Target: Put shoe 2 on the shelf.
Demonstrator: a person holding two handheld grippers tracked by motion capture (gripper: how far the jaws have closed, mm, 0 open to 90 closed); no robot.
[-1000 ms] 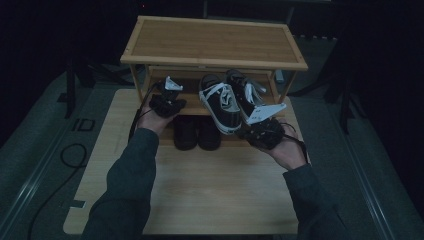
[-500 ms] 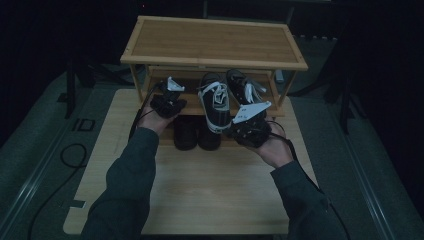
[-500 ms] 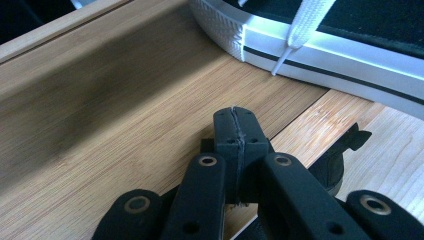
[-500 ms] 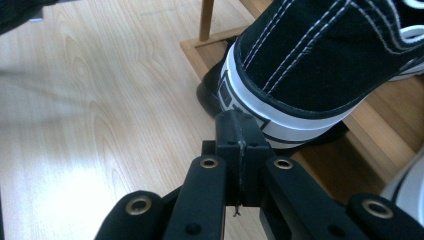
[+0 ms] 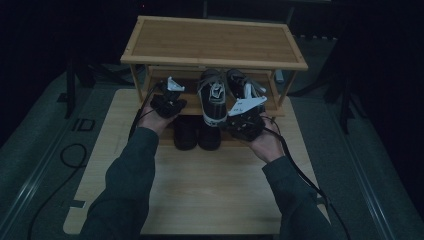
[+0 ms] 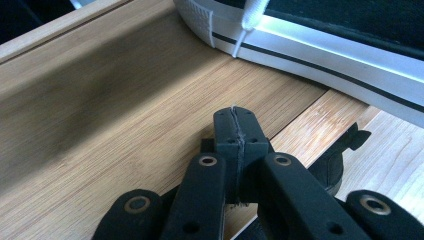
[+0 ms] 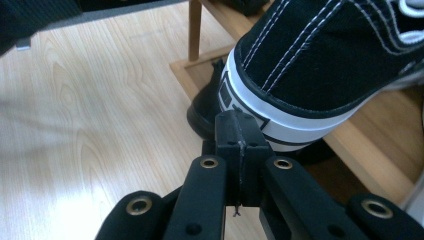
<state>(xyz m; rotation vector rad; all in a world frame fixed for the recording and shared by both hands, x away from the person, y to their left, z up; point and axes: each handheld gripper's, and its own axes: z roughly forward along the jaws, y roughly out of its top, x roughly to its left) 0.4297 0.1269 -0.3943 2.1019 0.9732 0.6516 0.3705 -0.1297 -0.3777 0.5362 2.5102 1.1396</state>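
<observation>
A black canvas sneaker with a white sole [image 5: 212, 97] lies on the lower shelf [image 6: 125, 130] of a bamboo shoe rack [image 5: 210, 42], its heel hanging over the front edge. A second matching sneaker [image 5: 241, 84] lies to its right. My right gripper [image 5: 231, 119] is shut with nothing in it, and its tips [image 7: 239, 131] rest against the heel of the first sneaker [image 7: 320, 75]. My left gripper [image 5: 172, 95] is also shut and holds nothing; it hovers over the shelf with its tips [image 6: 235, 122] short of the white sole [image 6: 330, 50].
Two plain black shoes [image 5: 197, 132] stand side by side on the light wooden board [image 5: 200, 190], under the shelf's front edge. A rack leg [image 7: 194, 30] rises to the left of the sneaker heel. A cable [image 5: 295, 170] trails from the right gripper.
My right gripper has moved left against the sneaker's heel. The sneaker, slanted before, now points straight into the shelf and sits further back. My left gripper has kept still.
</observation>
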